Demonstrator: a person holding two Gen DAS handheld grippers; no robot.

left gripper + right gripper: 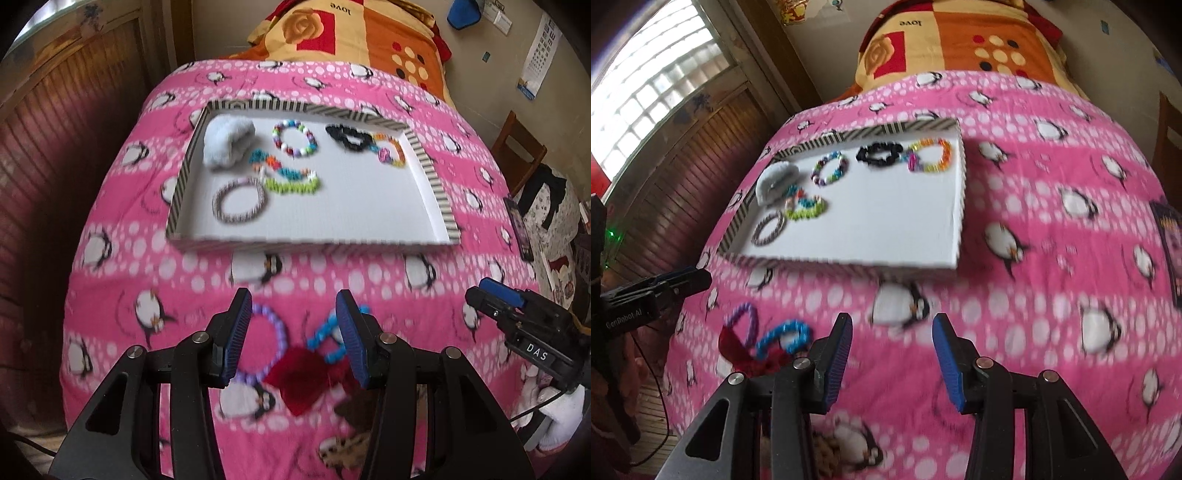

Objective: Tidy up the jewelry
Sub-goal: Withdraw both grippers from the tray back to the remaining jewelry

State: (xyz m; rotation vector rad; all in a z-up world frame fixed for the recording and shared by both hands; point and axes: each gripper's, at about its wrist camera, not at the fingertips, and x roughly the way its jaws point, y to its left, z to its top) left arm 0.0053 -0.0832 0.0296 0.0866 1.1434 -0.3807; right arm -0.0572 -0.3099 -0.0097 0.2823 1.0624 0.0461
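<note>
Two grippers, both with jaws apart, holding nothing: left gripper point(293, 336) hovers over purple bracelet point(271, 341), blue bracelet point(325, 334) and red scrunchie point(304, 380), lower centre, still on the blanket point(369, 295). Right gripper point(892, 354) hangs beside. Farther up, tray point(184, 181) already holds about six pieces. Roughly two-thirds done. Motion blur; red scrunchie partly hidden by fingers.

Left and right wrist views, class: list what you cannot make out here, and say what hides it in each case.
- Red cloth item, left wrist view: blurred, partly behind the left gripper fingers; its kind is unclear.
- Leopard-print item, same view: cut off by the gripper body.
- Blue bracelet, right wrist view: motion blur hides bead detail.
- Bracelets in the tray: blur hides whether neighbours touch.
</note>
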